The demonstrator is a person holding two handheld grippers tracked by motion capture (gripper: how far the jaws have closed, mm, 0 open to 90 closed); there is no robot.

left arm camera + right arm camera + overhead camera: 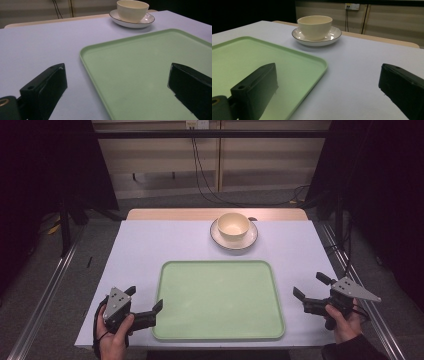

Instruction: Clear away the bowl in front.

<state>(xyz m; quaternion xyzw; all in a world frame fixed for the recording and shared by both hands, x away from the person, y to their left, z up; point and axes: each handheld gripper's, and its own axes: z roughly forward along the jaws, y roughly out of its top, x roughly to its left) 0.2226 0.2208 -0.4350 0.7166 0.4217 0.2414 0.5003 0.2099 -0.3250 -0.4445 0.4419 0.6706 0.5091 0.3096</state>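
A pale green tray (218, 301) lies empty in the middle of the white table (145, 245). Beyond it a cream bowl (233, 225) stands on a white saucer (250, 239) with a dark rim. My left gripper (146, 299) is open at the tray's near left corner, its jaws straddling the tray's left rim (92, 67) with nothing between them. My right gripper (312, 286) is open just right of the tray, jaws either side of the right rim (322, 65). The bowl (132, 10) (314, 27) appears far off in both gripper views.
A tan wooden strip (165, 214) borders the table's far edge. Cables (210, 190) run across the floor behind it. Metal rails (42, 300) flank the table on both sides, and dark stands rise at the far left and right.
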